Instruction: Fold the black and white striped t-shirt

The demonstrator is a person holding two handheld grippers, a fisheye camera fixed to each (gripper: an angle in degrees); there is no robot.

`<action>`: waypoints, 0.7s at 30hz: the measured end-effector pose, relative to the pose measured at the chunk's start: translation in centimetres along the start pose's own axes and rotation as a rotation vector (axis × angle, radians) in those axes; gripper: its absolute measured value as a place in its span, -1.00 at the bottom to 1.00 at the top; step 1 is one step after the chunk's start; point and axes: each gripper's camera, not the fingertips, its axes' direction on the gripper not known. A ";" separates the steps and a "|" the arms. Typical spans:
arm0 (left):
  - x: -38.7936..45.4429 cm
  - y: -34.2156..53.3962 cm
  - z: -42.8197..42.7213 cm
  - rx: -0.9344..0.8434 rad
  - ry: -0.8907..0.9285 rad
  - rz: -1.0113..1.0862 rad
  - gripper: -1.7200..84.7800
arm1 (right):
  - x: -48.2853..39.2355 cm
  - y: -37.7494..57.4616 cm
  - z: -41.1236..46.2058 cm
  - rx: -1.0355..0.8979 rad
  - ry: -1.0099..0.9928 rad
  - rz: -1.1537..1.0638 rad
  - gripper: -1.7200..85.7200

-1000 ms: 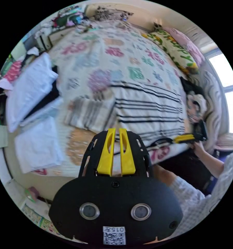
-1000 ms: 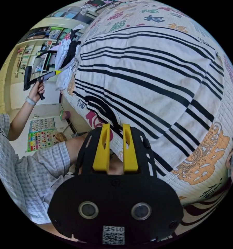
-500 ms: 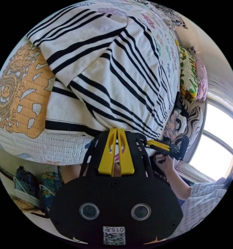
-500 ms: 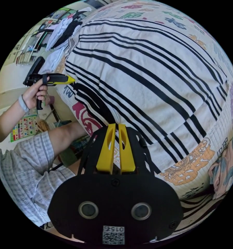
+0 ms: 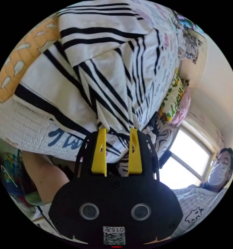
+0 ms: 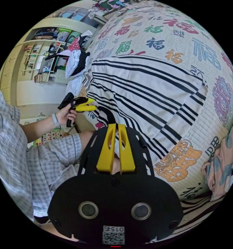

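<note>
The striped t-shirt lies spread on the bed, on the patterned bedspread, its stripes running along the bed's near edge, where the person stands. Both grippers work that near edge of the shirt, so the fold will likely be carried from here across toward the far side of the bed.

The left gripper sits right at the shirt's near hem, where the cloth is gathered into a bunched peak that falls between its fingers. Those fingers stand parted, with striped fabric in the gap, but I cannot tell whether they press on it.

The right gripper is further along the same edge, at the dark collar band. Its fingers are drawn almost together, and a strip of the shirt's edge seems to be pinched between them. From the right gripper view, the left gripper looks spread, tips just beside the hem.
</note>
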 end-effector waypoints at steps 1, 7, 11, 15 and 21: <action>-0.1 -0.2 0.0 0.010 -0.022 0.000 -0.72 | 0.3 0.0 -0.4 -0.006 -0.016 0.006 -0.95; 0.7 -0.8 -2.5 0.035 -0.039 0.099 -0.95 | 2.2 -0.1 -3.4 0.002 -0.115 0.054 -0.95; 4.1 -2.6 -5.0 0.071 0.103 0.201 -0.98 | 3.1 -0.9 -6.2 0.044 -0.117 0.062 -0.95; 12.9 -8.7 -5.3 0.093 0.205 0.471 -0.97 | 4.8 -5.3 -13.0 0.229 -0.027 0.001 -0.95; 23.6 -21.9 -0.6 0.216 0.300 0.739 -0.93 | 9.7 -16.7 -21.0 0.529 0.267 -0.074 -0.94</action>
